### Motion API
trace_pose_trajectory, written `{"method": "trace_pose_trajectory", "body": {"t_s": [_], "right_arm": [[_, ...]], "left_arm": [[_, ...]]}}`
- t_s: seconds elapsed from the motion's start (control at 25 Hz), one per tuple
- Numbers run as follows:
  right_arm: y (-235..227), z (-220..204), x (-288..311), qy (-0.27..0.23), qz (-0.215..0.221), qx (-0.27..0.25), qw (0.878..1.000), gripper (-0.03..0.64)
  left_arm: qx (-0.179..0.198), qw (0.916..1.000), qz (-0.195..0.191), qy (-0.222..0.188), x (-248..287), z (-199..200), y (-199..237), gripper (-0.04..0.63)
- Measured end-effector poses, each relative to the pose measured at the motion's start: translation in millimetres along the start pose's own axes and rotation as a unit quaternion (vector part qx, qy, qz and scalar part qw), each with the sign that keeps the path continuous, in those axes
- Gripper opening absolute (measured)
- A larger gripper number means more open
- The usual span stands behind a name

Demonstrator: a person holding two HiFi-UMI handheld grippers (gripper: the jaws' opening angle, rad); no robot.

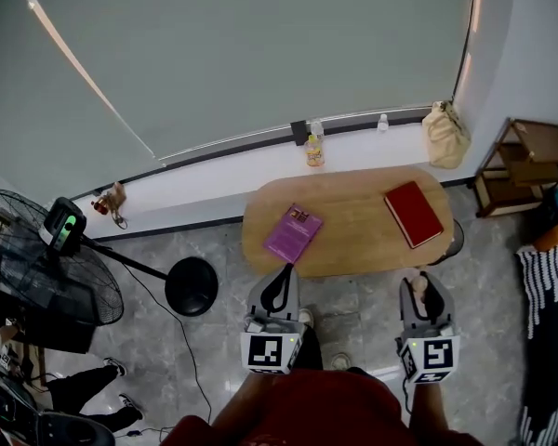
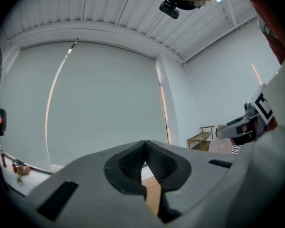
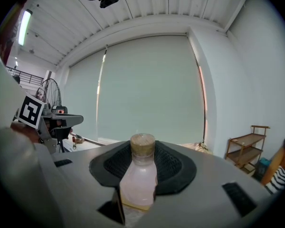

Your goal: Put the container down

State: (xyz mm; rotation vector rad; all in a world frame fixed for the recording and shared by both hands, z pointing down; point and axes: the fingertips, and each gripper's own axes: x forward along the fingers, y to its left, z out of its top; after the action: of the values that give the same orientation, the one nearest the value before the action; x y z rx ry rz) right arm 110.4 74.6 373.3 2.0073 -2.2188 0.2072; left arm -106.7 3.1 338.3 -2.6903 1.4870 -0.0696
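The container is a small clear bottle (image 3: 138, 179) with a tan cap, held upright between the pads of my right gripper (image 3: 141, 163). In the head view that gripper (image 1: 424, 294) hovers over the floor just in front of the oval wooden table (image 1: 353, 221), with the bottle (image 1: 418, 286) showing between its jaws. My left gripper (image 1: 281, 284) hangs level with it to the left, near the table's front edge. Its jaws (image 2: 143, 152) are shut with nothing in them.
A purple book (image 1: 294, 232) and a red book (image 1: 413, 214) lie on the table. On the window sill behind are an orange bottle (image 1: 313, 149), a small bottle (image 1: 383, 123) and a tan bag (image 1: 445, 134). A wooden shelf (image 1: 525, 161) stands right, a fan (image 1: 37, 277) left.
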Motion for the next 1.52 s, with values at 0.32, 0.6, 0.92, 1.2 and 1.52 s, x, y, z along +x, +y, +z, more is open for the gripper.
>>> {"method": "trace_pose_trajectory", "body": {"t_s": [0.32, 0.6, 0.92, 1.2, 1.52], "right_arm": [[12.8, 20.2, 55.6, -0.005, -0.035, -0.006, 0.999, 0.140], [42.2, 31.6, 115.2, 0.010, -0.052, -0.008, 0.999, 0.140], [74.2, 44.1, 170.4, 0.008, -0.082, -0.008, 0.997, 0.141], [77.0, 43.3, 187.7, 0.011, -0.124, -0.009, 0.992, 0.141], [65.7, 13.9, 198.4, 0.041, -0.148, 0.008, 0.988, 0.140]], "left_arm": [[-0.001, 0.9991, -0.041, -0.011, 57.8, -2.9, 43.2, 0.006], [-0.014, 0.9973, -0.072, -0.006, 99.9, -17.5, 94.2, 0.006], [-0.010, 0.9942, -0.104, -0.025, 137.8, -23.8, 149.5, 0.006], [-0.023, 0.9904, -0.136, -0.009, 164.0, -40.9, 164.8, 0.006], [-0.026, 0.9859, -0.165, -0.010, 185.4, -57.3, 158.6, 0.006]]}}
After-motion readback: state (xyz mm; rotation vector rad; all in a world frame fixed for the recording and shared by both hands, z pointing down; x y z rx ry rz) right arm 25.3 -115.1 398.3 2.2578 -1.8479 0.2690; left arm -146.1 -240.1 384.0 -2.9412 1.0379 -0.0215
